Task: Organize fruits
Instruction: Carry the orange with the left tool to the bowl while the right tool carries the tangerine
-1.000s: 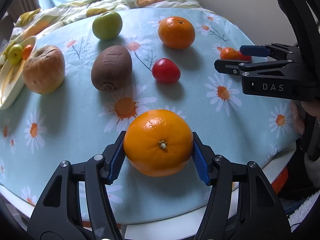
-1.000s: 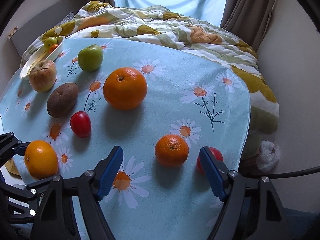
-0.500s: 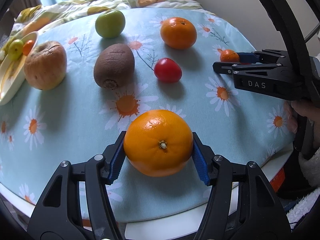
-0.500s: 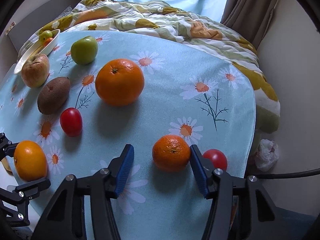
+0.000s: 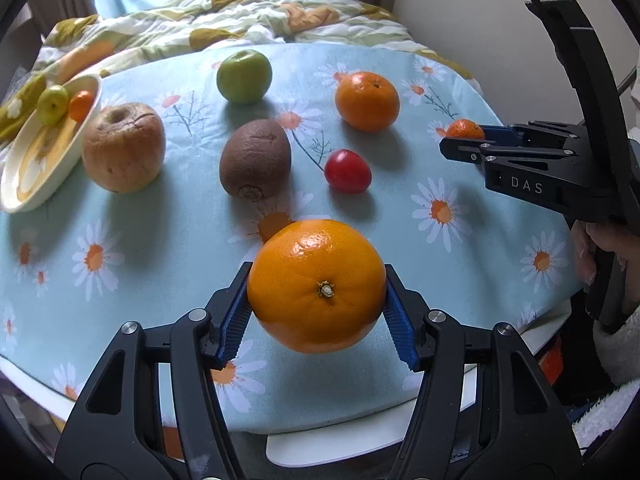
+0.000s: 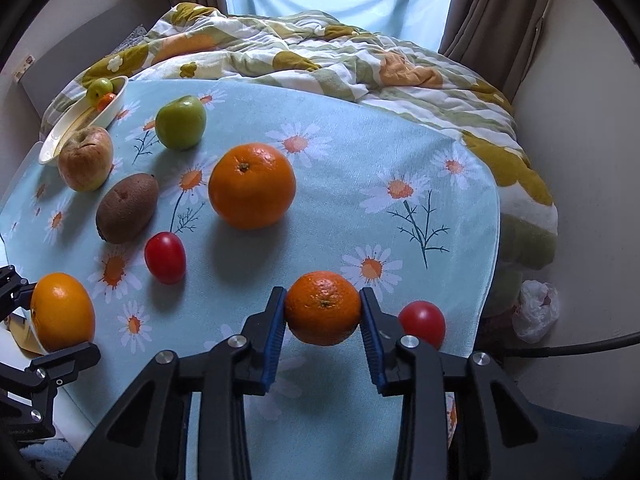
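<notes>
My left gripper [image 5: 318, 312] is shut on a large orange [image 5: 317, 285] and holds it just above the near edge of the daisy tablecloth [image 5: 168, 232]; this orange also shows in the right wrist view [image 6: 62, 312]. My right gripper [image 6: 323, 320] is shut on a small mandarin [image 6: 322, 308], which also shows in the left wrist view [image 5: 464, 129]. On the cloth lie another orange [image 6: 252, 185], a kiwi [image 6: 127, 213], a red tomato [image 6: 165, 257], a green apple [image 6: 181, 121] and a wrinkled apple [image 6: 85, 164].
A cream dish [image 5: 44, 152] at the far left holds a small green fruit [image 5: 53, 104] and a small orange one [image 5: 80, 105]. A second red tomato [image 6: 422, 322] lies right of my right gripper near the table edge. A quilt [image 6: 320, 56] lies behind the table.
My right gripper moved forward and shut on the small mandarin. My left gripper lifted the large orange a little off the cloth.
</notes>
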### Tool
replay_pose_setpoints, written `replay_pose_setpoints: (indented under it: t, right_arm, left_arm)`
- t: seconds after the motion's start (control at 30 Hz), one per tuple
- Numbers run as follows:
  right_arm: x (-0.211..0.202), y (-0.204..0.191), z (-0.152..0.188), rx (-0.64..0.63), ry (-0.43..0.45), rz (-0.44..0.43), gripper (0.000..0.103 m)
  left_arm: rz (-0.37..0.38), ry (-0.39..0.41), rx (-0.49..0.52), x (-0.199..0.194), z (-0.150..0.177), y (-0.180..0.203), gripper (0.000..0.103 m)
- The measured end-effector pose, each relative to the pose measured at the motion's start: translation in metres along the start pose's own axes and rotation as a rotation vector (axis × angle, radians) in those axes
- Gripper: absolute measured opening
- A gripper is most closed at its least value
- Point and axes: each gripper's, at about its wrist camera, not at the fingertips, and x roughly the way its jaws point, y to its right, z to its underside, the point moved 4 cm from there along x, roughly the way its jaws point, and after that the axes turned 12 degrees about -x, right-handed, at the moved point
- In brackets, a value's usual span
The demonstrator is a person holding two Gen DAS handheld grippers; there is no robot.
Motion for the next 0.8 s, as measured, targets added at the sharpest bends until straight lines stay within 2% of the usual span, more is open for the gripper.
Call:
replay_pose_setpoints:
  t: [0.27, 0.5, 0.8]
  right_arm:
    - [-0.029, -0.012, -0.016, 0.010, 0.049, -0.023, 0.033]
    - [-0.050, -0.033, -0.037, 0.027, 0.085, -0.031, 0.033]
    - [-0.071, -0.078, -0.078, 0.054, 0.124, -0.060, 0.033]
  left_arm:
    - [0.012, 0.045, -0.072, -0.025, -0.014, -0.016, 0.067]
    - [0.014, 0.103, -0.061, -0.049, -0.034, -0.037, 0.066]
    - [0.017, 0.150, -0.062, -0.080, -0.066, -0.090, 0.066]
